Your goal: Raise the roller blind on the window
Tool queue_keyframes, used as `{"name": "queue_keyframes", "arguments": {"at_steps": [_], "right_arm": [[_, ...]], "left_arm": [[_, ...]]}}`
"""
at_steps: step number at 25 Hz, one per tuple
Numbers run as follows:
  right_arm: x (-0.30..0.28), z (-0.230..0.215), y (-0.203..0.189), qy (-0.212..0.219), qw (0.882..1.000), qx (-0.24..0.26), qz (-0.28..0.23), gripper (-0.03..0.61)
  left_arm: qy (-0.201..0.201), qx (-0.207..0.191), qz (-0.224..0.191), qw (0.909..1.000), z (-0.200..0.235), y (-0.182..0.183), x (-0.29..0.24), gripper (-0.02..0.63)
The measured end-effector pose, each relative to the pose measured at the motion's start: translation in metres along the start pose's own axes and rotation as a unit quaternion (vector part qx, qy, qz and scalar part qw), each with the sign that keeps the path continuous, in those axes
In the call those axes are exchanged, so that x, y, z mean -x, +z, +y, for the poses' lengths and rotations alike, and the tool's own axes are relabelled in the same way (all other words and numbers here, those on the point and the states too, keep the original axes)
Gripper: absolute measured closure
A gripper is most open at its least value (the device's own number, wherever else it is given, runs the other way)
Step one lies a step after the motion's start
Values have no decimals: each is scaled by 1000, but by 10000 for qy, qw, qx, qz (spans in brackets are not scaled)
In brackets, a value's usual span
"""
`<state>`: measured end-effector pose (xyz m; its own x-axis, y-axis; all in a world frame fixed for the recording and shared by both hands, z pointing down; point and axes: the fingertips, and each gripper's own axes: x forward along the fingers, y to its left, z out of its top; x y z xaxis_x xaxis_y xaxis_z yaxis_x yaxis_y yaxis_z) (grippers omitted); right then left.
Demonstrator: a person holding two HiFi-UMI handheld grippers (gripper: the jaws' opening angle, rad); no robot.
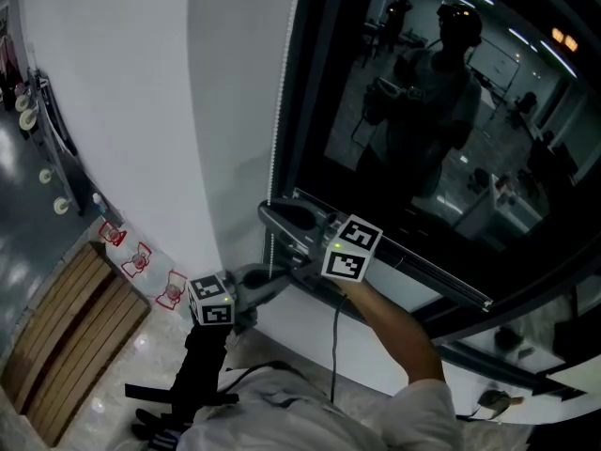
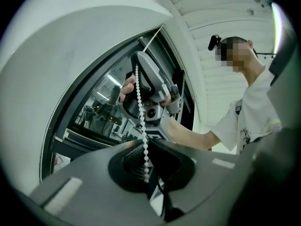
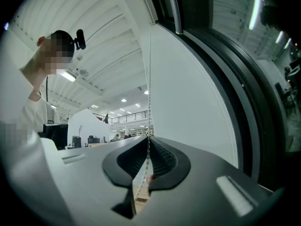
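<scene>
both tongs are pressed together on the bead chain: the left gripper pinches it low, the right gripper just above. only the left gripper view shows one over the other. the right gripper view (looking up the cord) shows the white roller blind just beside the chain, against the dark window frame. overhead, wooden slats lie by the wall, and the glass mirrors a person.
</scene>
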<state>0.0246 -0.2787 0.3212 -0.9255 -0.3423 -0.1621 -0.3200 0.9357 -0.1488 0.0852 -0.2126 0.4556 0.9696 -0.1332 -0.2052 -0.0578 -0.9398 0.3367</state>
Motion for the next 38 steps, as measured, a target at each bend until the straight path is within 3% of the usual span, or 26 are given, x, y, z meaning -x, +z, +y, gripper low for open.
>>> {"name": "queue_keyframes", "arguments": {"at_steps": [8,12,15,19,22,24,25,26,28,30,33,38], "right_arm": [[9,-13,5,-197,9981,-414,-402,563],[11,-18,5,-475,9955,-499,-646,561],[10,-18,1,-642,9945,-503,-661,561],[11,-16,0,-852,9928,-452,-709,561],[11,-10,0,-1029,9907,-404,-795,561],[11,0,-5,-1163,9894,-354,-798,560],[10,5,-8,-1230,9888,-342,-768,547],[9,9,-12,-1300,9881,-350,-745,494],[10,13,-16,-1526,9842,-416,-795,428],[21,15,-23,-1884,9765,-489,-925,388],[46,23,-42,-2447,9625,-531,-1038,377],[89,68,-85,-3105,9414,-731,-1093,398]], "left_arm": [[258,18,159,9995,13,-15,11,614],[726,-42,792,9942,36,-51,29,614],[1149,303,1237,9852,54,-98,59,614],[1552,947,1471,9723,64,-156,108,614],[1657,1121,1672,9654,61,-185,138,614],[1545,1177,1709,9659,48,-192,154,611],[1431,1176,1691,9680,41,-190,159,549],[1326,1114,1678,9705,35,-185,162,491],[1259,824,1676,9743,31,-171,168,422],[1350,519,1666,9754,29,-159,174,400],[1552,143,1694,9731,26,-151,184,396],[1780,32,1756,9682,7,-156,203,397]]}}
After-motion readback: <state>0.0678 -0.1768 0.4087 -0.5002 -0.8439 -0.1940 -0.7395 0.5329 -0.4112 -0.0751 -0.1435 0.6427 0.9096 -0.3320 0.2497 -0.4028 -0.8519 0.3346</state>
